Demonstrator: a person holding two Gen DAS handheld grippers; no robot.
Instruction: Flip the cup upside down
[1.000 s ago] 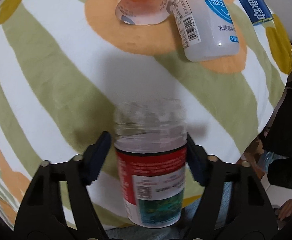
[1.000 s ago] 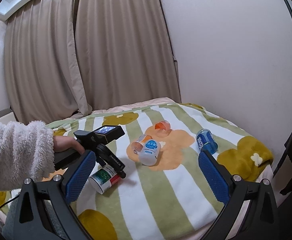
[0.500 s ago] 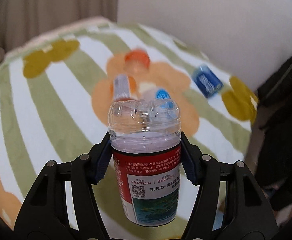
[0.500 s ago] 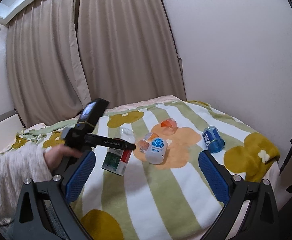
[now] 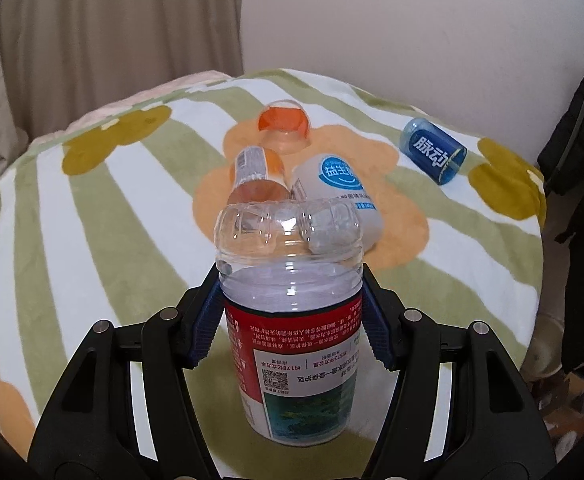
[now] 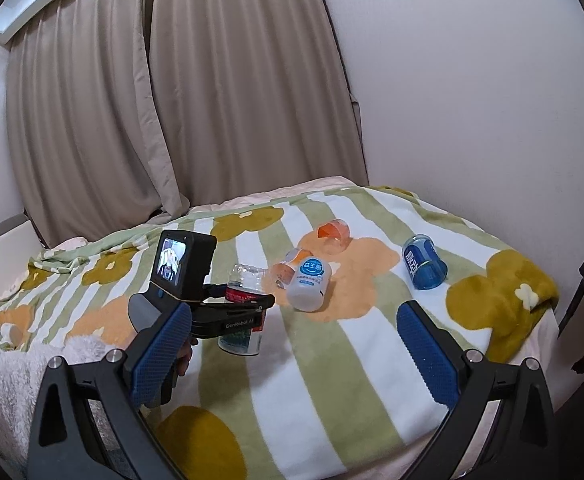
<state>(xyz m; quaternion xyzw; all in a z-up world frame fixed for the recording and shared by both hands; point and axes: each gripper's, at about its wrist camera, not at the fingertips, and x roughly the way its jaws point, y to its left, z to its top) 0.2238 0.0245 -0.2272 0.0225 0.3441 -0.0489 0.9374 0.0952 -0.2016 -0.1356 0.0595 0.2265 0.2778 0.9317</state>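
Two claws work over a striped bed (image 6: 332,360). Left claw (image 5: 289,316) pinches the red-labelled cup (image 5: 292,320), base up, print inverted, at the blanket. Lower it straight, settle the rim flat on soft fabric, then release. Right claw (image 6: 292,344) hangs spread, empty. The rim's contact is hidden.

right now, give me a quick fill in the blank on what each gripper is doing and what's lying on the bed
1. The left gripper is shut on the cup with the ____ label.
2. The right gripper holds ____.
3. The blue cup lies on its ____.
4. All the cups are on a striped ____.

Missing: red; nothing; side; blanket
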